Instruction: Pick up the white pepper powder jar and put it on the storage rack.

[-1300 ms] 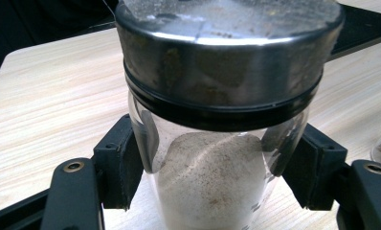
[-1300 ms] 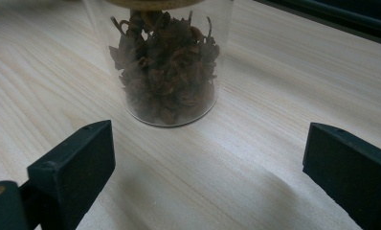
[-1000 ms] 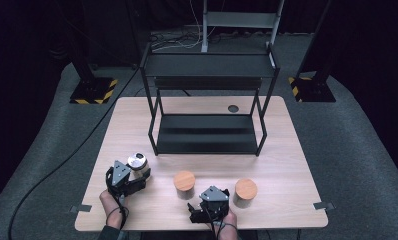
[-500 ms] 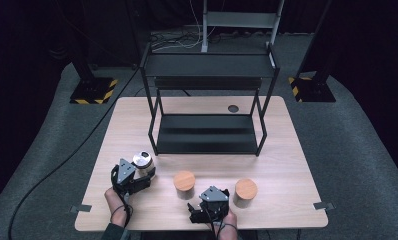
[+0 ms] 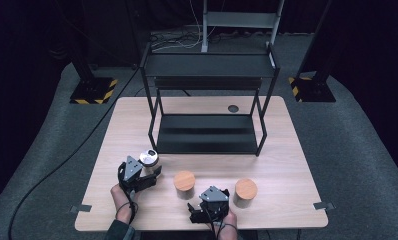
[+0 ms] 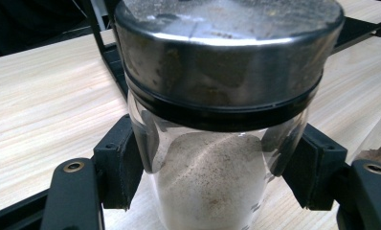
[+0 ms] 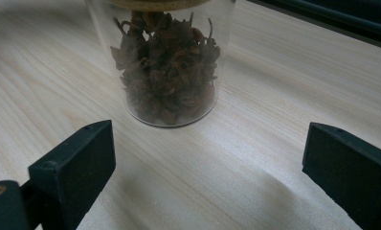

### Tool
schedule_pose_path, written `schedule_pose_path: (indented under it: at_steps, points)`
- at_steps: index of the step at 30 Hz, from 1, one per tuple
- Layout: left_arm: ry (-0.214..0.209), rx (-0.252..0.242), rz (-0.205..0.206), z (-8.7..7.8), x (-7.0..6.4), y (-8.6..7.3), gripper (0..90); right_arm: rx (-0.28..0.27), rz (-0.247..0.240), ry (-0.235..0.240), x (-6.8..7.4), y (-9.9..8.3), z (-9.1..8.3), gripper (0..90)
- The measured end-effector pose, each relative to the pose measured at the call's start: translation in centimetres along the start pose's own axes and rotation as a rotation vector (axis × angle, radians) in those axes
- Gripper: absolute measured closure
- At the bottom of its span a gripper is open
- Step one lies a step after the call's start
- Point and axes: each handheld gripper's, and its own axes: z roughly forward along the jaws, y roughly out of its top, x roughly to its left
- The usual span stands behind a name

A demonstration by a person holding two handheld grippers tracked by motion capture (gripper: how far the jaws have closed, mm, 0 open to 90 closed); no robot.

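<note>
At the near edge of the pale wooden table [image 5: 287, 165], the right gripper [image 5: 210, 206] gapes wide, empty, facing a cork-lidded glass jar of dark dried leaves [image 7: 167, 62]. Farther in, toward the left edge, the left gripper [image 5: 146, 176] clamps the steel-lidded glass jar of pale powder [image 6: 217, 120]. Beyond stands the black metal shelf rack [image 5: 207, 135].

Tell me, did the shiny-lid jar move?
Yes. The jar has moved up the table toward the black rack, carried in the left claw. It now sits closer to the rack's front left leg than a second ago.
</note>
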Motion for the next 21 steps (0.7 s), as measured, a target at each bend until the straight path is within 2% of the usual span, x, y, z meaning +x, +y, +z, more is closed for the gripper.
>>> schedule_pose_path:
  at_steps: [21]
  points:
    - [-0.03,0.0,0.023,1.3,-0.9,0.9,30.3,-0.002,0.002,0.001,0.0,0.0,0.0,3.4]
